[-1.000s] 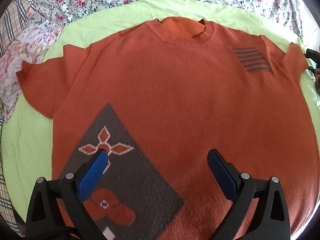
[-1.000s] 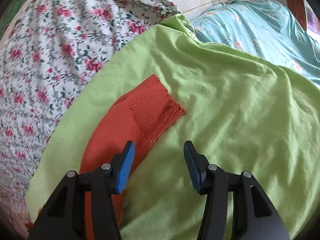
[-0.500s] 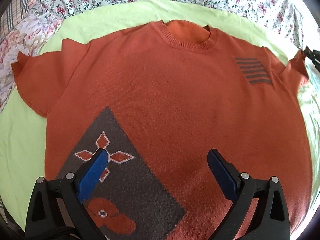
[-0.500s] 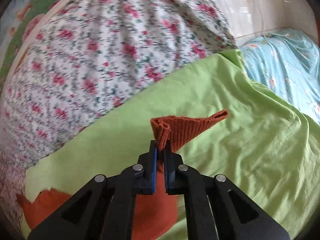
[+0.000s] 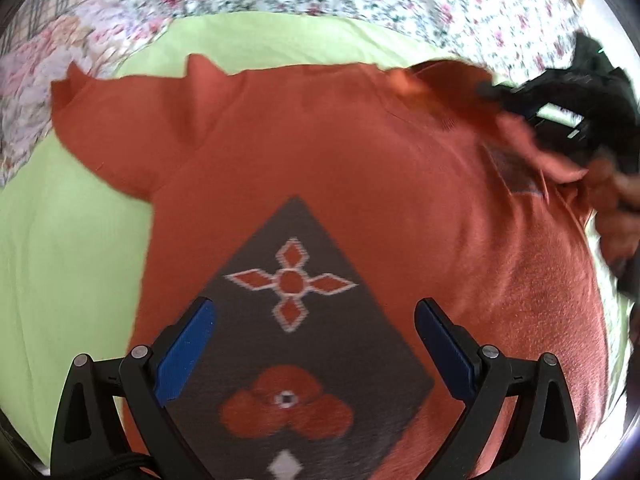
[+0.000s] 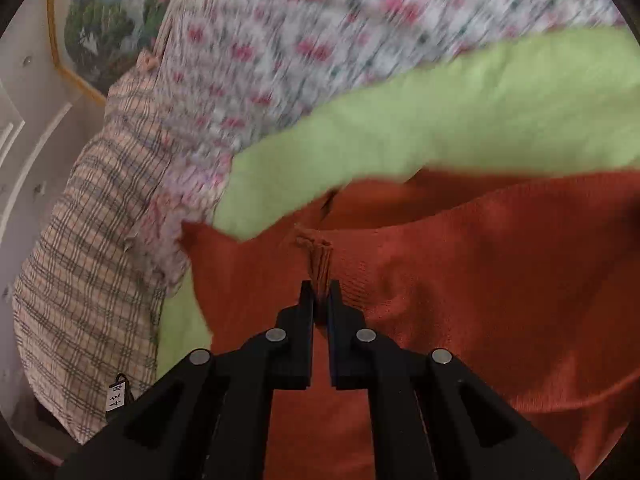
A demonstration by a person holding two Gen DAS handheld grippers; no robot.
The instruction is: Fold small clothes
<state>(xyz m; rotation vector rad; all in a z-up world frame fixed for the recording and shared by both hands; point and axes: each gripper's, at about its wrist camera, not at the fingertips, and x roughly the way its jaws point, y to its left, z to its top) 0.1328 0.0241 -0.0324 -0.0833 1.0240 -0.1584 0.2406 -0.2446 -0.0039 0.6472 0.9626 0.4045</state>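
R gripper (image 6: 321, 294) is pinching the ribbed sleeve (image 6: 320, 258) of the orange tee (image 5: 360, 168), jaws closed on it, sleeve raised over the tee's body. L gripper (image 5: 314, 316) is hovering over the tee's gray patch (image 5: 304, 344) w/ jaws wide open, holding nothing. Tee is lying on the green sheet (image 5: 72, 240).

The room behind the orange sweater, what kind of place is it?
Most likely a bedroom. The orange sweater lies on a green sheet spread over a floral quilt, with a plaid pillow beside it and a framed landscape picture on the wall.
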